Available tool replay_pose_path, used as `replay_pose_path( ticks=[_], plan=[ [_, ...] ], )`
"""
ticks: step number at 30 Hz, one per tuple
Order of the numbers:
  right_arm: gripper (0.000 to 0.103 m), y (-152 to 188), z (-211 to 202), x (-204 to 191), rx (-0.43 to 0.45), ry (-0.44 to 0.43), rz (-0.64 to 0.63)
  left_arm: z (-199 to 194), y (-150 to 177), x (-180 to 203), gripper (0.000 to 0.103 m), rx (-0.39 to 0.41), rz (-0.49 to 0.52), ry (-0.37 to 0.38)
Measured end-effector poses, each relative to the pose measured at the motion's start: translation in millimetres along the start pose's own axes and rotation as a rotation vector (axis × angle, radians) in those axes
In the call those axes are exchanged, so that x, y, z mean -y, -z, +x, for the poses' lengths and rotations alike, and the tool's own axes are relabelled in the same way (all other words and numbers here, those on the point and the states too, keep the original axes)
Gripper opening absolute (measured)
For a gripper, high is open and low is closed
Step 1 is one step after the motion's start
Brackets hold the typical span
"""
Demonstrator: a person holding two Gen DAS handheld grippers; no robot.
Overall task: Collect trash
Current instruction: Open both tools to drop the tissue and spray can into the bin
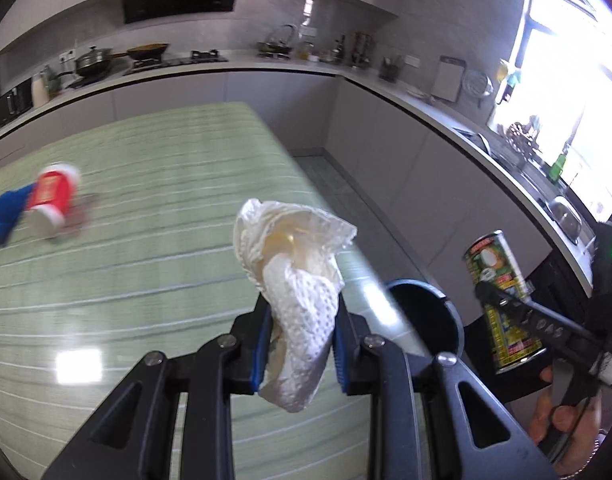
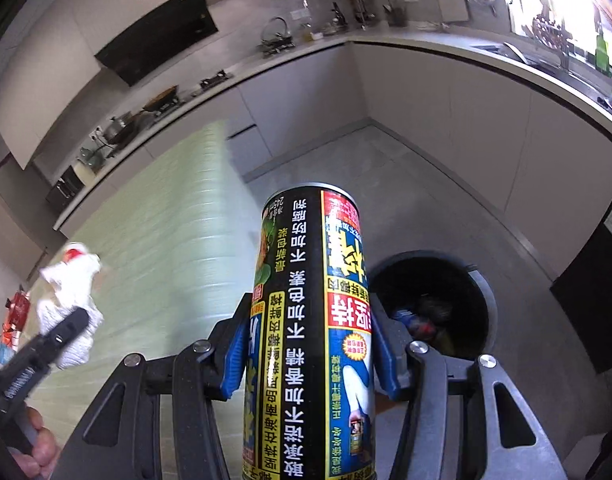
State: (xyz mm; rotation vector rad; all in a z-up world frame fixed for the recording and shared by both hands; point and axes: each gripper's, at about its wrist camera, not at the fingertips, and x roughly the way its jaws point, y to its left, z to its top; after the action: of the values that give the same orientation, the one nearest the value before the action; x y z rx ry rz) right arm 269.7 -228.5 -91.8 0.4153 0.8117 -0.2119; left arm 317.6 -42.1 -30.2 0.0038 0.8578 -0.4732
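Note:
My left gripper (image 1: 302, 344) is shut on a crumpled white paper towel (image 1: 294, 280), held above the right edge of the green table (image 1: 146, 272). My right gripper (image 2: 309, 344) is shut on a tall black and yellow drink can (image 2: 311, 320), held above the floor beside a dark round trash bin (image 2: 437, 308) with some trash inside. In the left wrist view the can (image 1: 501, 292) and the bin (image 1: 425, 320) show to the right. In the right wrist view the towel (image 2: 72, 300) shows at the left. A red paper cup (image 1: 52, 200) lies on its side on the table.
A blue cloth-like item (image 1: 6, 216) lies beside the red cup. Red wrappers (image 2: 18, 312) lie at the table's near left. Kitchen counters (image 1: 345, 72) with pots and utensils run along the back and right walls. The grey floor (image 2: 385, 184) lies between table and cabinets.

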Motion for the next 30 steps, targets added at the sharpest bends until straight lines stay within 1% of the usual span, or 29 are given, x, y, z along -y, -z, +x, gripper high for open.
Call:
replay_pose_path(
  ticks=[1, 3, 5, 6, 8, 9, 10, 12, 15, 16, 17, 18, 19, 20, 22, 23, 25, 26, 28, 29, 30],
  plan=[
    [0.055, -6.6, 6.0, 25.6, -0.020, 0.006, 0.001, 8.2, -1.6, 14.0, 0.028, -0.009, -0.006, 0.009],
    [0.055, -16.3, 18.1, 72.0, -0.057, 0.014, 0.005, 29.9, -4.3, 56.7, 0.028, -0.035, -0.006, 0.034],
    [0.055, -21.3, 31.5, 100.6, -0.091, 0.010, 0.002, 51.2, -4.2, 92.3, 0.028, -0.054, 0.019, 0.042],
    [0.055, -22.3, 45.2, 116.4, -0.111, 0.010, -0.013, 65.6, -4.0, 108.6, 0.028, -0.068, 0.027, 0.038],
    [0.055, -20.9, 65.1, 131.3, -0.149, 0.007, -0.036, 96.1, -0.3, 131.7, 0.028, -0.111, 0.037, 0.020],
    [0.055, -18.3, 80.4, 142.9, -0.179, -0.016, -0.033, 113.7, 2.7, 140.7, 0.028, -0.142, 0.039, 0.003],
    [0.055, -16.0, 89.7, 147.0, -0.196, -0.026, -0.038, 124.4, 6.9, 145.8, 0.028, -0.166, 0.037, -0.008],
    [0.055, -10.5, 112.9, 156.8, -0.242, -0.041, -0.070, 149.3, 15.0, 154.9, 0.029, -0.210, 0.034, -0.054],
    [0.055, -5.6, 135.5, 165.7, -0.279, -0.040, -0.100, 172.4, 24.3, 165.2, 0.038, -0.244, 0.047, -0.112],
    [0.058, -3.6, 139.8, 165.3, -0.289, -0.031, -0.107, 182.6, 25.9, 167.4, 0.046, -0.267, 0.049, -0.140],
    [0.064, -2.9, 143.6, 168.1, -0.296, -0.026, -0.112, 190.1, 26.5, 168.5, 0.050, -0.285, 0.043, -0.147],
    [0.066, -3.8, 145.0, 172.7, -0.289, -0.023, -0.111, 194.1, 26.6, 169.4, 0.061, -0.287, 0.042, -0.152],
    [0.067, -4.6, 144.4, 175.5, -0.281, -0.023, -0.109, 200.4, 25.9, 171.8, 0.068, -0.288, 0.057, -0.177],
    [0.067, -6.6, 143.2, 178.8, -0.274, -0.027, -0.106, 205.2, 24.1, 174.3, 0.073, -0.288, 0.071, -0.196],
    [0.068, -10.2, 136.9, 181.6, -0.255, -0.016, -0.096, 210.5, 18.2, 175.3, 0.073, -0.296, 0.075, -0.209],
    [0.067, -13.8, 128.9, 185.1, -0.230, -0.007, -0.084, 208.8, 12.4, 173.6, 0.073, -0.290, 0.066, -0.214],
    [0.067, -16.5, 114.0, 188.8, -0.201, 0.009, -0.068, 198.0, 7.1, 171.2, 0.073, -0.259, 0.045, -0.215],
    [0.067, -20.1, 105.6, 189.9, -0.188, 0.018, -0.058, 188.8, 0.8, 168.8, 0.073, -0.248, 0.036, -0.206],
    [0.067, -27.2, 86.0, 188.2, -0.153, 0.015, -0.046, 172.4, -0.3, 173.8, 0.073, -0.222, 0.021, -0.187],
    [0.067, -30.0, 77.7, 183.9, -0.136, 0.021, -0.051, 158.0, -6.3, 171.2, 0.073, -0.203, 0.012, -0.169],
    [0.067, -33.2, 67.6, 176.3, -0.115, 0.027, -0.061, 146.5, -3.6, 172.9, 0.073, -0.190, 0.008, -0.161]
  ],
)
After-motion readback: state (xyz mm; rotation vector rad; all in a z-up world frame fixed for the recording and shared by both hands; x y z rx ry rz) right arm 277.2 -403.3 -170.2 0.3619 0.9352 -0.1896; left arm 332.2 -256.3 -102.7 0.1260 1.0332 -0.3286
